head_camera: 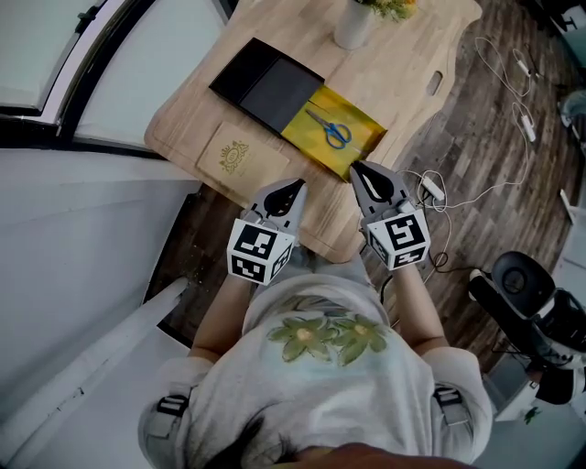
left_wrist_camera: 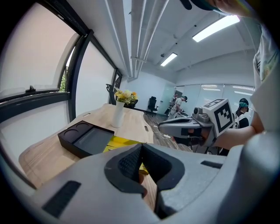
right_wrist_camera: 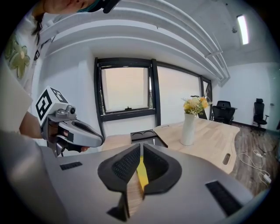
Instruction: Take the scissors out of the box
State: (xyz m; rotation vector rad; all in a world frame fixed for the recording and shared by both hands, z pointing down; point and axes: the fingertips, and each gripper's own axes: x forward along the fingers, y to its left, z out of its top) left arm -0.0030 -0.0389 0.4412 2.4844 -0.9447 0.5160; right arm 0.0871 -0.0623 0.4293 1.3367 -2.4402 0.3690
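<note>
Blue-handled scissors [head_camera: 330,128] lie in a shallow yellow box [head_camera: 364,125] on the wooden table [head_camera: 403,64]. A black tray-like box [head_camera: 265,82] lies against the yellow box's far-left side. Both grippers hover over the table's near edge, short of the yellow box. My left gripper [head_camera: 295,190] is shut and holds nothing. My right gripper [head_camera: 357,170] is also shut and empty, its tip close to the yellow box's near corner. In the left gripper view the closed jaws [left_wrist_camera: 141,148] point at the black box [left_wrist_camera: 87,140] and a yellow strip [left_wrist_camera: 117,141]. The scissors are hidden in both gripper views.
A white vase [head_camera: 353,24] with yellow flowers stands at the table's far side. A tan flat book with a gold emblem [head_camera: 240,158] lies left of the yellow box. Cables and a power strip [head_camera: 430,190] lie on the wood floor at the right. A black and white device [head_camera: 540,311] stands at lower right.
</note>
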